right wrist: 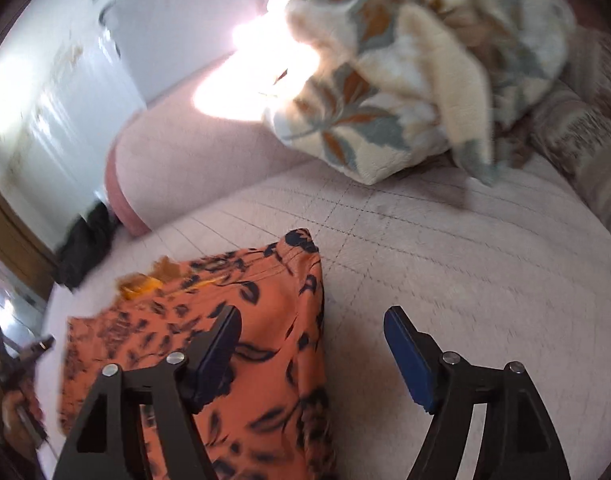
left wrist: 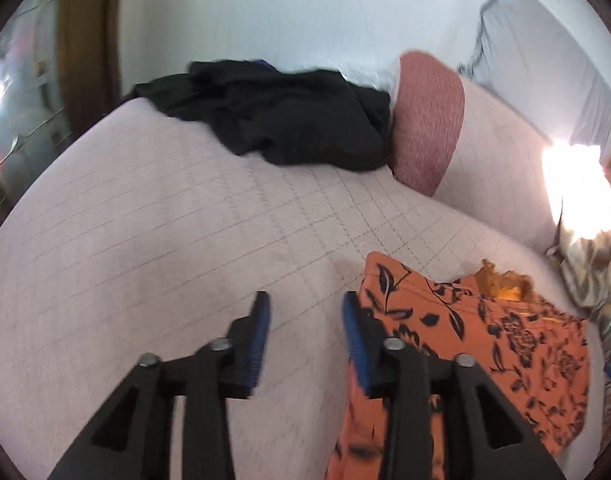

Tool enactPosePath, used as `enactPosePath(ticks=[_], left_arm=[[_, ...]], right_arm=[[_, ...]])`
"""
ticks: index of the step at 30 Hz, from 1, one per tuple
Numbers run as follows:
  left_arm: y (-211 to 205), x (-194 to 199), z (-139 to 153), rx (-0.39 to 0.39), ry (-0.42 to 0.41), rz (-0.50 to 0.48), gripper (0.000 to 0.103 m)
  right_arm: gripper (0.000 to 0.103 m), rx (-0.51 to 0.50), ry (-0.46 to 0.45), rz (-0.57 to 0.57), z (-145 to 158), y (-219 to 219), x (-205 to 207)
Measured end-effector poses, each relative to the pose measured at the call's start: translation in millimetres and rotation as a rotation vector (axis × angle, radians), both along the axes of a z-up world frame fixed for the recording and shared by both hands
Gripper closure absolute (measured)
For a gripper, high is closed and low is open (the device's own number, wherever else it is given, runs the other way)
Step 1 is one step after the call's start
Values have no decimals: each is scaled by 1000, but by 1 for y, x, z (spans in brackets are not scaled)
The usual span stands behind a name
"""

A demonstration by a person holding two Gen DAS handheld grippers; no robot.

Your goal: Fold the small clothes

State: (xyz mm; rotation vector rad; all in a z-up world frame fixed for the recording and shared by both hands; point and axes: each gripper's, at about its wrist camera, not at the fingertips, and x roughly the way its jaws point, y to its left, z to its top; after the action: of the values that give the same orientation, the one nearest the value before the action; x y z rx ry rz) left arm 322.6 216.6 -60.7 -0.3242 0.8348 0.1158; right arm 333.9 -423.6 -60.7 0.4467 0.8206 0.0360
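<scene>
Orange floral garment lies seemingly folded on bedspread.

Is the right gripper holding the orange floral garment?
No, the right gripper stands open above the orange floral garment, nothing between its pads.

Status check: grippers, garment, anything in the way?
Left gripper open, empty. Right gripper open, empty. Orange black-floral garment on pink quilted bed. Nothing in the way.

Home bedroom: quilted bed, pillow
</scene>
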Motion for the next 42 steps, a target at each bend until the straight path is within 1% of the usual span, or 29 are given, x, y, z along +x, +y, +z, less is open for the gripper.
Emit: enactPosePath(ticks=[1,2,3,5,7,9,10,12,13,14,15,17,18,20,21,22,23,24,25,27,31,33,35,38,40,42], left_arm=[[6,-22,5,-43,-30,30,43],[9,-42,6,-88,-37,60,38],[8,-59,5,-136,-32,79,36],[0,-97,-4,-244,-18,81,36],[-16,-123,-19,-301,0,82,36],[-38,-133,-36,-331,32,80,36],[-47,-132,-44,-342,51,71,36],[-63,-125,-57,-333,78,80,36],[-67,-121,-59,-327,75,83,36],[-71,-115,-64,-321,81,93,36],[-73,-110,-66,-307,79,109,36],[-77,-100,-66,-273,62,130,36],[-77,-96,-66,-264,60,134,36],[-74,-86,-68,-263,61,150,37],[-72,-82,-68,-255,72,154,54],[-72,-75,-68,-239,96,137,83],[-71,-67,-69,-268,129,96,84],[-69,-65,-66,-275,129,99,85],[-69,-63,-60,-271,124,87,85],[-70,-69,-37,-235,66,73,85],[-74,-87,4,-229,-16,73,85],[-75,-101,25,-205,-57,68,85],[-72,-120,42,-213,-76,55,85],[-68,-160,50,-210,-71,32,85],[-67,-189,43,-210,-37,22,85],[-65,-220,29,-218,6,13,85]], right_arm=[[26,72,0,-21,1,-4,-17],[26,161,-1,-35,0,-5,-37],[26,275,3,-45,-7,-5,-62],[26,415,57,-58,-28,7,-97],[25,515,108,-73,-52,23,-117],[26,590,149,-89,-73,32,-118],[26,620,145,-111,-80,33,-114],[26,668,138,-163,-91,35,-102],[26,677,125,-203,-92,35,-99],[26,678,111,-216,-90,37,-94],[27,670,107,-223,-90,37,-88],[29,672,104,-276,-93,36,-80],[35,684,110,-309,-96,35,-77],[53,678,120,-336,-98,29,-71],[78,679,137,-341,-101,29,-68],[86,688,154,-327,-106,30,-63],[88,676,157,-317,-107,31,-60],[89,646,151,-305,-103,32,-58],[91,640,146,-298,-99,32,-61],[93,626,123,-280,-87,31,-62],[94,584,32,-227,-38,34,-70],[95,551,2,-196,-12,39,-75],[95,545,-15,-179,5,40,-87],[95,527,-18,-154,18,40,-124],[95,535,11,-137,11,41,-163],[95,559,51,-142,-1,41,-209]])
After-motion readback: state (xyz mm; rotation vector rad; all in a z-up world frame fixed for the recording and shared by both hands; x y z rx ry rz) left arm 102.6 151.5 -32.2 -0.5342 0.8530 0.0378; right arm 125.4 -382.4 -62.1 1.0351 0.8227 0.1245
